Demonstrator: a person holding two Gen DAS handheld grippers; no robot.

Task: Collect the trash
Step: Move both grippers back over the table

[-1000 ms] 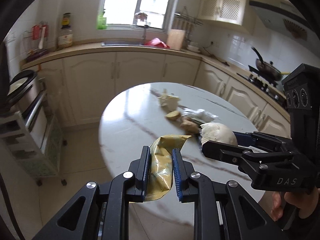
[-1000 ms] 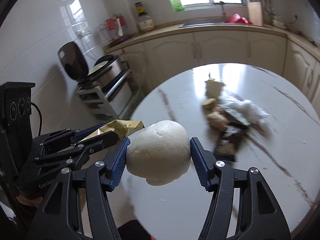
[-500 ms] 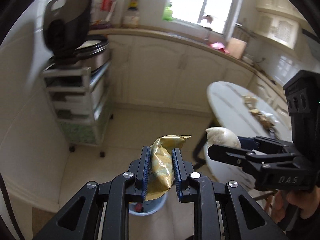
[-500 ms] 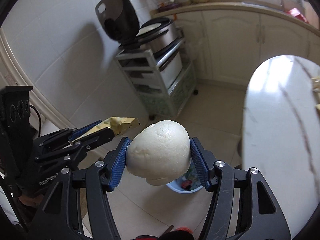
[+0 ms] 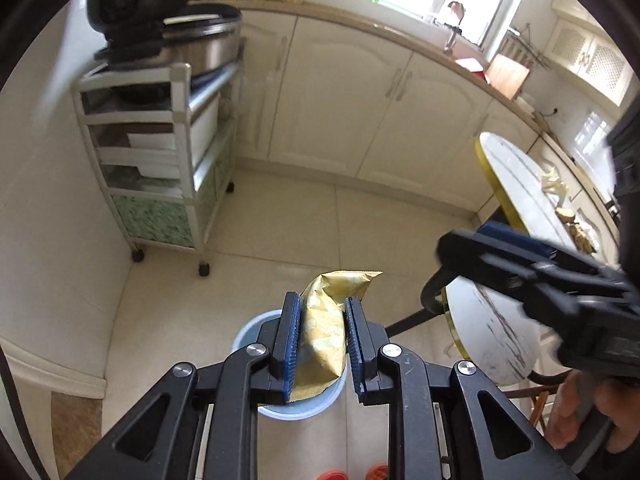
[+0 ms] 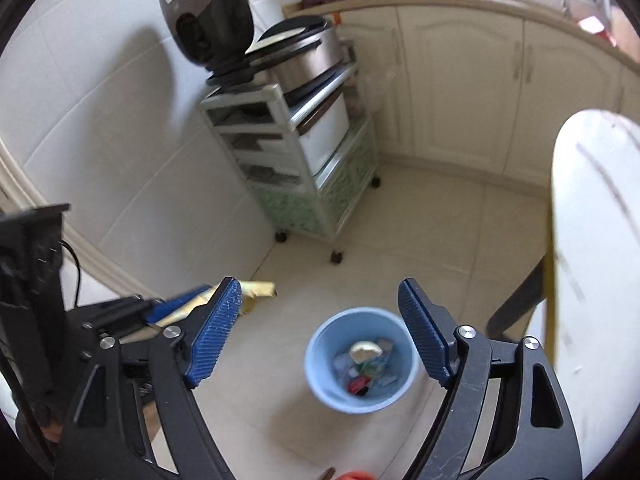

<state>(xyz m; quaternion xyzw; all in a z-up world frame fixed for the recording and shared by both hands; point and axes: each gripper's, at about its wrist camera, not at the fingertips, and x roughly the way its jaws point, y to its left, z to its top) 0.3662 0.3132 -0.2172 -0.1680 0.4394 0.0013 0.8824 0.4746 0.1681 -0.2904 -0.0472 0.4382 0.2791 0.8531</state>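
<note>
Rice cooker (image 6: 288, 52), lid up, atop wheeled cart (image 6: 304, 168) w/ cream cabinets (image 5: 360, 100) behind.

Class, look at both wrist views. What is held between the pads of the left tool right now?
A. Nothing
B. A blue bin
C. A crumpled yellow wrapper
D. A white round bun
C: the left tool is shut on the yellow wrapper, above the blue bin; the right tool stands open and empty.
</note>
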